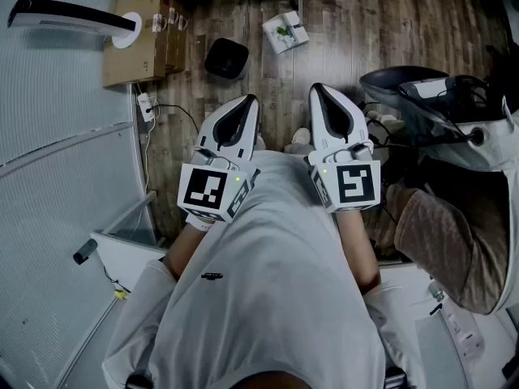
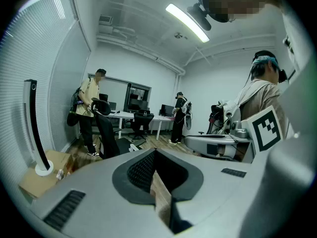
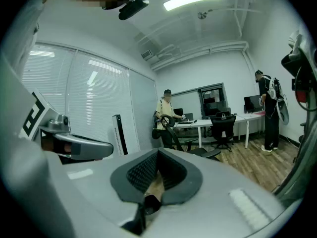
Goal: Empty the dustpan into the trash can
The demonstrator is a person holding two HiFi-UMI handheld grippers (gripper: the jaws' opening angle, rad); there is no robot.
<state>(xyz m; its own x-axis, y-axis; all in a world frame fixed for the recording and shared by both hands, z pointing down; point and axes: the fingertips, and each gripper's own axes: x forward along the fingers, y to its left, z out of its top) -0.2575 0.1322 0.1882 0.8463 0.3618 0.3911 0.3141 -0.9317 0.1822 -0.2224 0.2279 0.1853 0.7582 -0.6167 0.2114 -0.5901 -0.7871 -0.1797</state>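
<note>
1. Dustpan: none can be made out in any view, so its place relative to either gripper cannot be told.
2. Trash can: the likely candidate is 1 small black bin (image 1: 226,57) standing on the wood floor (image 1: 389,23). It lies ahead of the left gripper (image 1: 245,105) and well apart from it, and further still from the right gripper (image 1: 322,96).
3. Left gripper: held in front of the person's white shirt (image 1: 276,282), pointing forward and slightly down. The jaws are pressed together with nothing between the pads; only floor shows through the slit.
4. Right gripper: just beside the left and parallel to it. The jaws are likewise together and carrying nothing.
5. Step in hand, as judged: the opening stage, with nothing picked up and nothing tipped out yet.
6. Next move, as judged: find the dustpan, part 1 gripper's jaws, and clamp its handle. Then carry it level to the bin, so the contents stay in, and tilt it over the mouth.
7. Surroundings: 1 cardboard box (image 1: 142,35) left of the bin, 1 white packet (image 1: 285,31) on the floor to its right, and a 2nd person (image 1: 442,233) close at the right edge.
</note>
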